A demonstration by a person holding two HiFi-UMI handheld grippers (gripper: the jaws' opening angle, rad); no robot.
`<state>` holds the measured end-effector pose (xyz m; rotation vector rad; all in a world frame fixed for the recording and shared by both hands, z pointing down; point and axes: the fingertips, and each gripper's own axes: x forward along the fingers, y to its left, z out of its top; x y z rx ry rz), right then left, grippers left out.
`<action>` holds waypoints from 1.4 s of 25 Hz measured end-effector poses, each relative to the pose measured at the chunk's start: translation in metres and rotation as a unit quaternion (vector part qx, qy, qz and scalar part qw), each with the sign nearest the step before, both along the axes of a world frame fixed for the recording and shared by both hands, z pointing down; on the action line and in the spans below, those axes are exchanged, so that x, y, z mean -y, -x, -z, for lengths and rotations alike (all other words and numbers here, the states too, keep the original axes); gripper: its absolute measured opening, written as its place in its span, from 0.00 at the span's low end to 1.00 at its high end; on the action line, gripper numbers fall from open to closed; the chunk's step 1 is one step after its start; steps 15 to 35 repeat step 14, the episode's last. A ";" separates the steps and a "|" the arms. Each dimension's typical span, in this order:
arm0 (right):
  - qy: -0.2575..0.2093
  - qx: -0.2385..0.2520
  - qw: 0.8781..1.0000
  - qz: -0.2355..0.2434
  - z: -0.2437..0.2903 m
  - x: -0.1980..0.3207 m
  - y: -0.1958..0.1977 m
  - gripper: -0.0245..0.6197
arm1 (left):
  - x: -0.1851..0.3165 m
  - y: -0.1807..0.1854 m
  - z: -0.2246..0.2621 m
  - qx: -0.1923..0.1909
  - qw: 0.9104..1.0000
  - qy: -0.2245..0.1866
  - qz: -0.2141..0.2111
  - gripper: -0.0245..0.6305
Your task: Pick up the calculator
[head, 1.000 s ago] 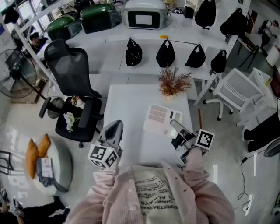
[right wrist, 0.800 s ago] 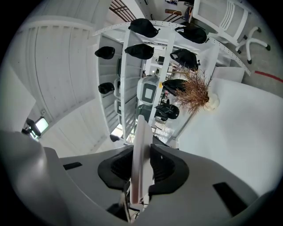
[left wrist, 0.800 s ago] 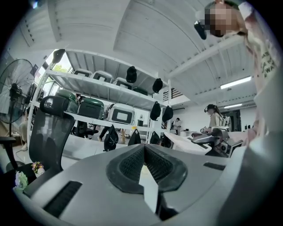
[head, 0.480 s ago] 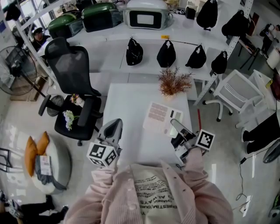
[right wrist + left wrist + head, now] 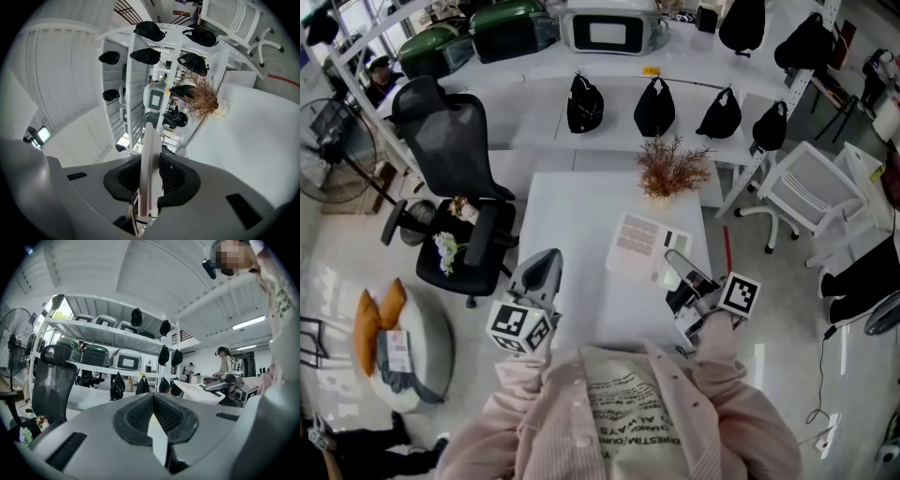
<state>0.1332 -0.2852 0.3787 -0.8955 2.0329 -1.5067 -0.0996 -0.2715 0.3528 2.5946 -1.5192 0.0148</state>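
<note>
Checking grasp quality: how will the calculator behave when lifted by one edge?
The calculator looks stiff: its thin slab runs straight between the right gripper's fingers. Gripped at one edge, it may sag or pivot. Its smooth casing could slip.

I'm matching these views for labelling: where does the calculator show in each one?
Head view: calculator over the white table's right half, near corner in the right tongs.
Left gripper view: probably the pale slab at mid right beside the right tongs; uncertain.
Right gripper view: edge-on at bottom centre, clamped by the right tongs.
Shared landmark: the white machine with a dark window.
</note>
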 end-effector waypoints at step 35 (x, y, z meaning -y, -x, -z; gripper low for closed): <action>0.005 -0.002 1.000 -0.001 -0.007 0.009 -0.009 0.15 | 0.009 -0.008 -0.005 0.011 1.000 0.009 0.008 0.04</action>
